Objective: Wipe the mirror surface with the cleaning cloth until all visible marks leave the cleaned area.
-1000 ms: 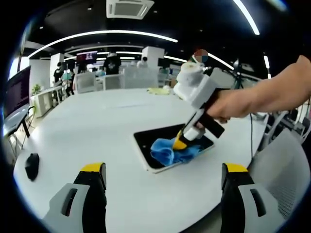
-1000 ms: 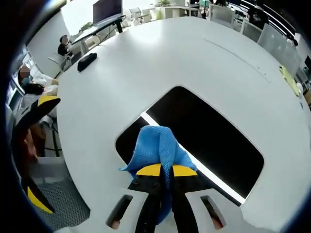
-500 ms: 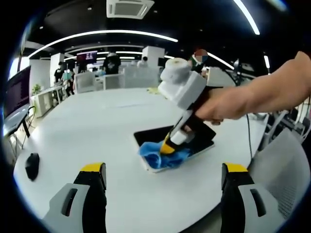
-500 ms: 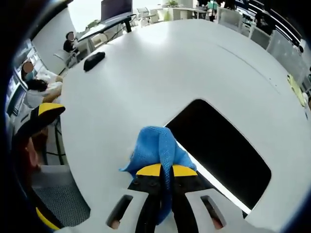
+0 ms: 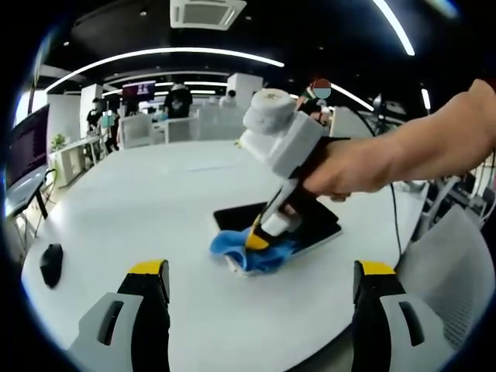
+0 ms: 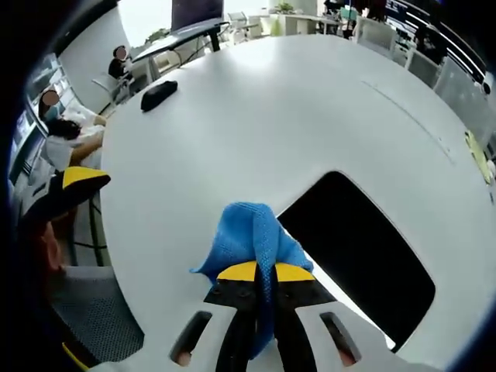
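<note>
Cloth (image 6: 252,236) now farther over mirror (image 6: 364,260) edge

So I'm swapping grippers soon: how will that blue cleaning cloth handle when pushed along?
The blue cleaning cloth probably behaves floppy: it bunches in folds ahead of the right gripper, whose jaws pinch it. It likely drags rather than slides stiffly, spilling past the edge of the dark mirror onto the white table.

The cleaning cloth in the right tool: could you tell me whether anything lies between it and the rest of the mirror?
Nothing visible does. The right tool holds the cleaning cloth at the mirror's edge, and the dark glass beside it lies bare.
</note>
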The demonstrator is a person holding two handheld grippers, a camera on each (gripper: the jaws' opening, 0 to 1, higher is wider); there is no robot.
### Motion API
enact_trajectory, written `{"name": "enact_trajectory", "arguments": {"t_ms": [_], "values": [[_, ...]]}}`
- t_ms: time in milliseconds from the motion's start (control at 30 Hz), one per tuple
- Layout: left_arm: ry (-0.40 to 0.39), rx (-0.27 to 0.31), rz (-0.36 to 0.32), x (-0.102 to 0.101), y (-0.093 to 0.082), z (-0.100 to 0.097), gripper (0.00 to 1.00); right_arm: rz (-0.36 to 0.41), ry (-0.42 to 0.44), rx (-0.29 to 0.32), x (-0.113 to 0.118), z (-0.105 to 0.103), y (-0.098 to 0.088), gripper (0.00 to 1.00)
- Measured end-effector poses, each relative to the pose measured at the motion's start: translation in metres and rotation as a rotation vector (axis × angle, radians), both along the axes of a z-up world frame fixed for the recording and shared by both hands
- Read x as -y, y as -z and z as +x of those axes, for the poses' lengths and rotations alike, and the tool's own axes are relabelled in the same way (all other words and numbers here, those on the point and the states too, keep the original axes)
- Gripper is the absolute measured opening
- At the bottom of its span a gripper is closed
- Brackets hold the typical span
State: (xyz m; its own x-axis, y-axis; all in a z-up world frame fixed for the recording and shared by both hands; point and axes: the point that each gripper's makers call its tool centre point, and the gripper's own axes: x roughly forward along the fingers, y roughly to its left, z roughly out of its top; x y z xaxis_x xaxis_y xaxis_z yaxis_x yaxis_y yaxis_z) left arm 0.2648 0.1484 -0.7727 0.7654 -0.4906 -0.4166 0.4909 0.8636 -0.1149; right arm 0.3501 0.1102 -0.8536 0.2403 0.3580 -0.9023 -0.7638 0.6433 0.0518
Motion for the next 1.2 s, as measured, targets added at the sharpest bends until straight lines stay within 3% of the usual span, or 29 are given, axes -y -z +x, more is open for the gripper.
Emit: {"name": "enact_trajectory", "arguments": {"t_ms": [1200], "values": [[-0.001, -0.004, 0.008, -0.0016, 0.0019, 0.0001, 0.99, 0.012, -0.031, 0.011, 0.0, -0.0004, -0.0002, 0.01]]}}
